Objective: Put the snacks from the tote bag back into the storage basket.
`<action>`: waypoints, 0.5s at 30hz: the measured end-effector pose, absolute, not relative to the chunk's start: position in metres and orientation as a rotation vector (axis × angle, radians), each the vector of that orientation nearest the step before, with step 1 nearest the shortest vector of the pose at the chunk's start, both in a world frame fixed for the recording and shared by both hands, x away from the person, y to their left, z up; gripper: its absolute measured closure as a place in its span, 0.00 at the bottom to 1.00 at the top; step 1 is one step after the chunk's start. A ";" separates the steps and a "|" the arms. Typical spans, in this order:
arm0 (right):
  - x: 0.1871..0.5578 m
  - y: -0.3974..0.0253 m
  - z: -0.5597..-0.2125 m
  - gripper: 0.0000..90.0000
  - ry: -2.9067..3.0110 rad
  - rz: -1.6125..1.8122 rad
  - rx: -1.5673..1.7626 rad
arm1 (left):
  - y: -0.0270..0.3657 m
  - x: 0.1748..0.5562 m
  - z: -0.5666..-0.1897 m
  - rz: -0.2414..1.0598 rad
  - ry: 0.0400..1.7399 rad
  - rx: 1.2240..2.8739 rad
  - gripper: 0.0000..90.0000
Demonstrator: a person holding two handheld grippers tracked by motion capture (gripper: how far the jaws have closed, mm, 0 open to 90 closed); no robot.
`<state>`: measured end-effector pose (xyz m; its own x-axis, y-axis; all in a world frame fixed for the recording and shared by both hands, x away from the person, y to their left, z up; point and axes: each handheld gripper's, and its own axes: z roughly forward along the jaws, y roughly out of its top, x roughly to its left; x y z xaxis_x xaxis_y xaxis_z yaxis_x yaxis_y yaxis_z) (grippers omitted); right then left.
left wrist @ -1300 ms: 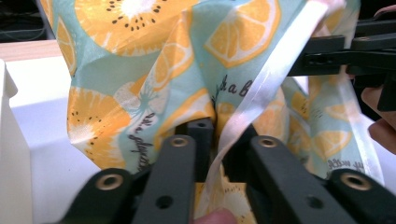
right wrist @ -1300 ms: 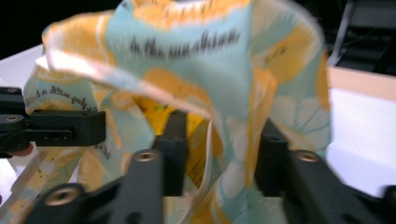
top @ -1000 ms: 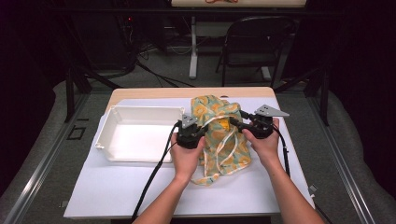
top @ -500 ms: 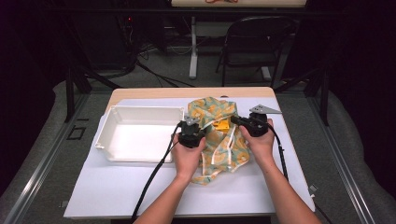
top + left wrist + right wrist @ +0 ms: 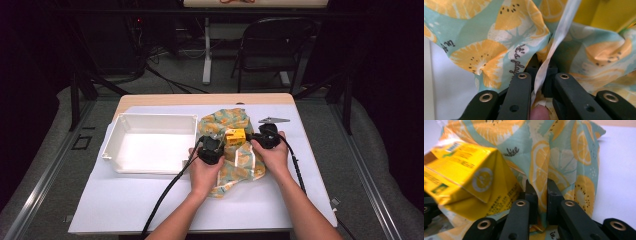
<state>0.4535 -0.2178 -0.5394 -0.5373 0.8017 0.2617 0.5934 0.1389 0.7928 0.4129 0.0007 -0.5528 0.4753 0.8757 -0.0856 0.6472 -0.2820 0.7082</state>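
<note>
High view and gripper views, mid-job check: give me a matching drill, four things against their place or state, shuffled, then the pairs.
Things:
1. citrus-print bag
2. yellow carton
3. white tray
4. left gripper

Place or state:
A. left of the hands, nothing in it
B. shut on a fold of fabric
C. between the two grippers, poking out of the cloth
D. crumpled on the white mat, gripped at both sides

Pairs: 1-D, 2-C, 3-A, 4-B
</note>
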 end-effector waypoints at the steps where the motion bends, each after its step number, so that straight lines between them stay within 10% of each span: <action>1: 0.454 -0.218 -0.540 0.93 2.193 1.349 1.379 | 0.001 0.412 -0.553 0.426 1.256 2.035 0.96; 15: 0.459 -0.241 -0.559 0.89 2.183 1.153 1.528 | 0.006 0.405 -0.552 0.428 1.272 1.981 0.85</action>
<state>0.4589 -0.2409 -0.5593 -0.4255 0.8741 0.2344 0.6865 0.1431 0.7129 0.4047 0.0055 -0.5521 0.4550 0.8842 -0.1055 0.6406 -0.2427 0.7285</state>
